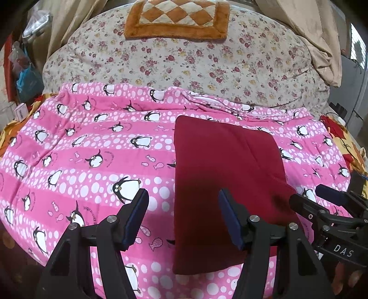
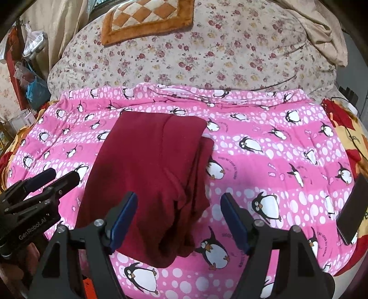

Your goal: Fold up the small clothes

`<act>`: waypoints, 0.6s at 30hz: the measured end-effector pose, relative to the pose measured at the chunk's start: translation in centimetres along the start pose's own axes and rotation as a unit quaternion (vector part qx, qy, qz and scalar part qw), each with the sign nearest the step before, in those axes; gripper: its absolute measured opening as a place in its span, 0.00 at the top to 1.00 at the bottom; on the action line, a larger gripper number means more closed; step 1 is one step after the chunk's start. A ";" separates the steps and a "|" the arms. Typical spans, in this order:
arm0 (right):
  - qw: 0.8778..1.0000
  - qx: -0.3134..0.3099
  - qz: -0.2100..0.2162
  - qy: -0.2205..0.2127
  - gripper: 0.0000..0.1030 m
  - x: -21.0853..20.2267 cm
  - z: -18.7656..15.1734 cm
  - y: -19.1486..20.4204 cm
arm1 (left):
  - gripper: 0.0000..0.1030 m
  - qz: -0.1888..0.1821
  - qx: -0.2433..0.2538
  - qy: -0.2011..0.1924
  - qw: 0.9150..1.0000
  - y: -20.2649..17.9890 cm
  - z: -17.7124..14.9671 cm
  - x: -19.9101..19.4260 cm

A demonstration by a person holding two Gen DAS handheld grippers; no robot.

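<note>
A dark red garment (image 1: 220, 174) lies folded into a long strip on the pink penguin blanket (image 1: 92, 147); it also shows in the right wrist view (image 2: 151, 174). My left gripper (image 1: 184, 216) is open and empty, above the garment's near left edge. My right gripper (image 2: 179, 220) is open and empty, above the garment's near right edge. The right gripper shows at the right of the left wrist view (image 1: 322, 207). The left gripper shows at the left of the right wrist view (image 2: 46, 181).
A floral quilt (image 1: 184, 62) is bunched behind the blanket, with an orange checked cushion (image 1: 179, 18) on it. A dark phone (image 2: 352, 211) lies at the bed's right edge. Bags and clutter (image 1: 25, 69) stand to the left. A beige curtain (image 1: 317, 39) hangs at the right.
</note>
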State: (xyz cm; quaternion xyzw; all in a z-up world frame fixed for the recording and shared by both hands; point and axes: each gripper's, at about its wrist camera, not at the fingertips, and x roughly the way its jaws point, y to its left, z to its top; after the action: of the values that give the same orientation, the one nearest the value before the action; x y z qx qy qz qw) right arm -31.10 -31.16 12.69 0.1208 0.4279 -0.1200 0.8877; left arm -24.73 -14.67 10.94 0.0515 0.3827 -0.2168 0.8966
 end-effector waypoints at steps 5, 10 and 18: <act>1.000 0.002 0.000 0.000 0.24 0.1 0.0 0.0 | 0.59 0.004 0.002 -0.002 1.000 -0.1 0.0 0.1; 1.000 0.006 0.001 0.003 0.24 0.5 0.0 -0.1 | 0.59 0.005 0.003 0.000 1.000 -0.1 -0.1 0.4; 1.000 0.006 0.002 0.007 0.24 0.8 0.0 0.0 | 0.59 0.005 0.007 0.002 1.000 -0.2 -0.1 0.6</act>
State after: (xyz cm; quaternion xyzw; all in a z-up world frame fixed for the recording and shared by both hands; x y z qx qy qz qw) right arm -30.62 -31.30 12.09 0.1280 0.4335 -0.1200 0.8839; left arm -24.52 -15.03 10.40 0.0602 0.3828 -0.2146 0.8966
